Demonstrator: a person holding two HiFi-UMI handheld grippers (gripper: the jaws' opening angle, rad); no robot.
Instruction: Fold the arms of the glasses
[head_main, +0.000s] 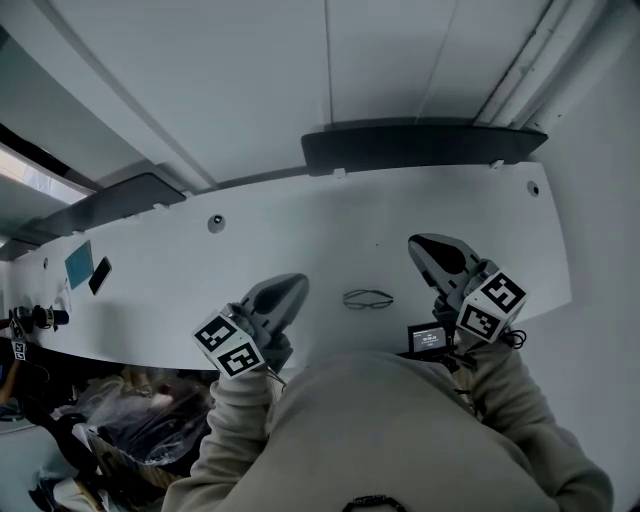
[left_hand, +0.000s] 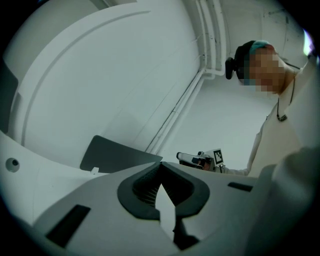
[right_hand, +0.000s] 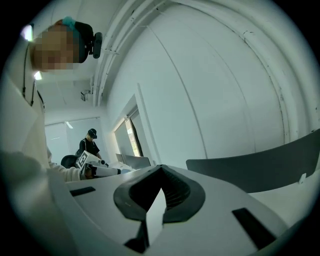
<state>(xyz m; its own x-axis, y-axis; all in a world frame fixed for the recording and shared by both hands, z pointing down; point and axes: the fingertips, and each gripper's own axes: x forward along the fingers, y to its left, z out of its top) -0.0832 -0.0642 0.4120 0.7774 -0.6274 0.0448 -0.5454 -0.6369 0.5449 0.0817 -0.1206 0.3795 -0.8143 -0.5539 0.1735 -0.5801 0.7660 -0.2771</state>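
The glasses (head_main: 368, 298), thin and dark-framed, lie flat on the white table (head_main: 300, 230) between the two grippers; they are too small to tell how their arms stand. My left gripper (head_main: 298, 283) hovers just left of them, held level above the table, its jaws shut with nothing between them (left_hand: 161, 167). My right gripper (head_main: 418, 243) is raised to the right of the glasses and a little farther back, its jaws also shut and empty (right_hand: 161, 168). Neither gripper touches the glasses. Each gripper view shows the other gripper (left_hand: 200, 159) (right_hand: 95, 169), not the glasses.
A small black device with a display (head_main: 428, 338) sits at the table's near edge by my right gripper. A teal card (head_main: 79, 264) and a dark phone (head_main: 100, 275) lie far left. Dark panels (head_main: 420, 148) line the back edge. Plastic bags (head_main: 150, 420) sit below left.
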